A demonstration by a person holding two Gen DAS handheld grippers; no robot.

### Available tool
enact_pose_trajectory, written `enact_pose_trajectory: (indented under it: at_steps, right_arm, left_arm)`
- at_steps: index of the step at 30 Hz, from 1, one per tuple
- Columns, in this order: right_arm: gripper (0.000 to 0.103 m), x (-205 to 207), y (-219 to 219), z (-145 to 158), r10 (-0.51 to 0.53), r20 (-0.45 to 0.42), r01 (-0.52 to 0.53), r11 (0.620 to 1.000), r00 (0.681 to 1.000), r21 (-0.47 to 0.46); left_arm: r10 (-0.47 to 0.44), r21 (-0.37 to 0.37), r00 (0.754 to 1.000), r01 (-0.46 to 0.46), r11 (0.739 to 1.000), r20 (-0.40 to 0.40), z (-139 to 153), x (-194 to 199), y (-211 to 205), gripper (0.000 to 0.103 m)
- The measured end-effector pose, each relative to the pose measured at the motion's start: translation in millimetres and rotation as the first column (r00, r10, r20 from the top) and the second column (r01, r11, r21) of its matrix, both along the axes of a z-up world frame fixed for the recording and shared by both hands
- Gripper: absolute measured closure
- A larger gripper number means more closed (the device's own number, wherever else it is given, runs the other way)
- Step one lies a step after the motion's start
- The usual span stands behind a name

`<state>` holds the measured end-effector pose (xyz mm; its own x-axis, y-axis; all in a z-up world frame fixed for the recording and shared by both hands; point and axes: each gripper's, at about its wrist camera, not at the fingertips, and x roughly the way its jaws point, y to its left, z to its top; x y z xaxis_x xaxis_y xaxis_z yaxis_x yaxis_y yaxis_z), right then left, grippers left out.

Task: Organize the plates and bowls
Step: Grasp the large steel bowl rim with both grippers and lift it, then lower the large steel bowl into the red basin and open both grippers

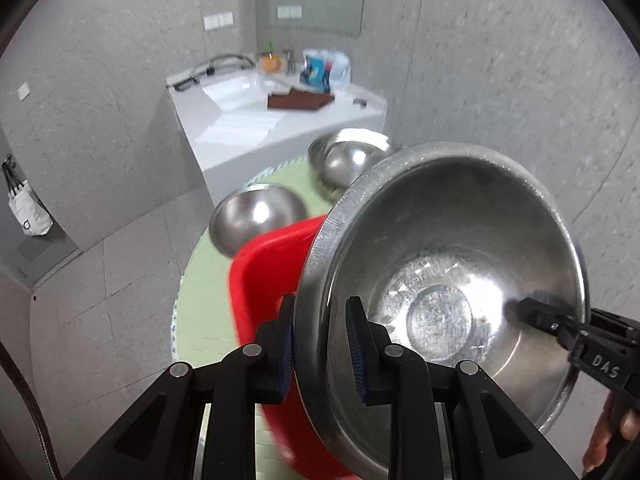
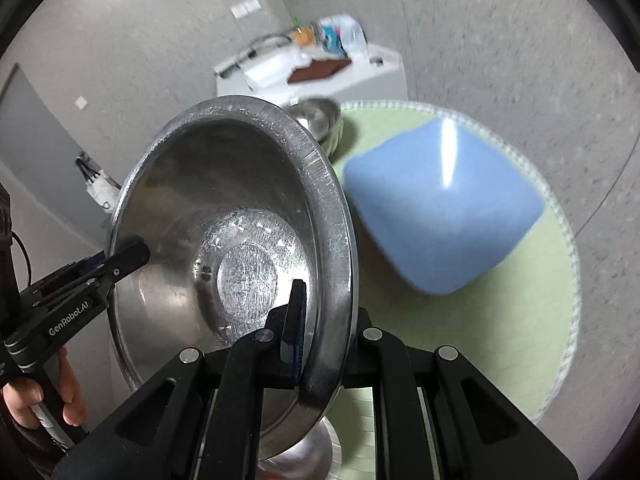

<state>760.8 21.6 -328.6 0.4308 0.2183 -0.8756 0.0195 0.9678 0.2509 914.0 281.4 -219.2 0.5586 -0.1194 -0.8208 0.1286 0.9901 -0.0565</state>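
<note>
Fingers [image 1: 362, 344] of the left gripper [image 1: 322, 344] and of the right gripper [image 2: 320, 324] are clamped on opposite rims of a tilted steel bowl [image 1: 448, 280], held above the round mat [image 2: 520, 340]; stacking is judged in hand, and a level lowering is called for next.

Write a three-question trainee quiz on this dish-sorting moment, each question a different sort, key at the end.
1. True or false: only the left gripper grips the big steel bowl.
2. Multiple choice: in the right wrist view, what lies on the green mat to the right of the bowl? A) a red tub B) a blue plate C) a towel
3. Fill in: in the left wrist view, the item right behind the bowl's left rim is the ____ tub.

Key: 1 false, the right gripper clamps the opposite rim; 2 B; 3 red.
</note>
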Motion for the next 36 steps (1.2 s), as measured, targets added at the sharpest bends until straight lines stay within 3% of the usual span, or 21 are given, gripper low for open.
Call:
enact_pose_trajectory:
  at_steps: [8, 16, 18, 21, 24, 26, 28, 32, 36]
  right_arm:
    - [0.091, 13.0, 28.7, -42.9, -0.092, -0.101, 0.089, 0.996, 0.991, -0.026]
    - [0.090, 13.1, 42.4, -61.6, -0.127, -0.152, 0.111, 0.988, 0.980, -0.109]
    - [0.088, 13.9, 45.1, -61.7, -0.120, -0.142, 0.101, 0.985, 0.982, -0.139]
    - [0.087, 16.5, 51.6, -64.4, -0.105, -0.136, 0.079, 0.979, 0.985, -0.189]
    - [0.074, 16.7, 54.3, -64.7, -0.091, -0.126, 0.065, 0.978, 0.988, -0.196]
    - [0.055, 17.0, 53.5, -61.3, -0.081, -0.111, 0.062, 0.984, 0.991, -0.168]
    - [0.047, 14.6, 53.6, -57.5, -0.070, -0.103, 0.054, 0.988, 0.992, -0.146]
    - [0.042, 7.8, 51.3, -45.7, -0.048, -0.079, 0.038, 0.992, 0.996, -0.117]
    - [0.040, -4.5, 35.2, -23.4, -0.053, -0.032, 0.051, 0.996, 0.998, -0.070]
  left_arm:
    - [-0.092, 0.019, 0.990, 0.094, 0.995, -0.105, -40.6, 33.6, 34.0, 0.083]
    - [-0.128, -0.029, 0.982, 0.126, 0.992, -0.136, -45.5, 54.8, 41.5, 0.083]
    - [-0.123, -0.029, 0.983, 0.121, 0.992, -0.133, -46.6, 60.3, 36.1, 0.081]
    - [-0.122, -0.023, 0.985, 0.120, 0.993, -0.123, -46.5, 57.6, 31.7, 0.069]
    - [-0.111, -0.036, 0.986, 0.108, 0.994, -0.121, -46.3, 56.2, 23.7, 0.058]
    - [-0.100, -0.034, 0.989, 0.097, 0.995, -0.108, -41.8, 51.1, 22.8, 0.047]
    - [-0.090, -0.030, 0.992, 0.087, 0.996, -0.087, -36.0, 45.3, 19.5, 0.037]
    - [-0.059, 0.020, 0.997, 0.060, 0.998, -0.053, -21.9, 32.7, 10.6, 0.033]
    - [-0.076, 0.067, 0.996, 0.072, 0.995, 0.055, 17.5, 20.5, -10.8, 0.029]
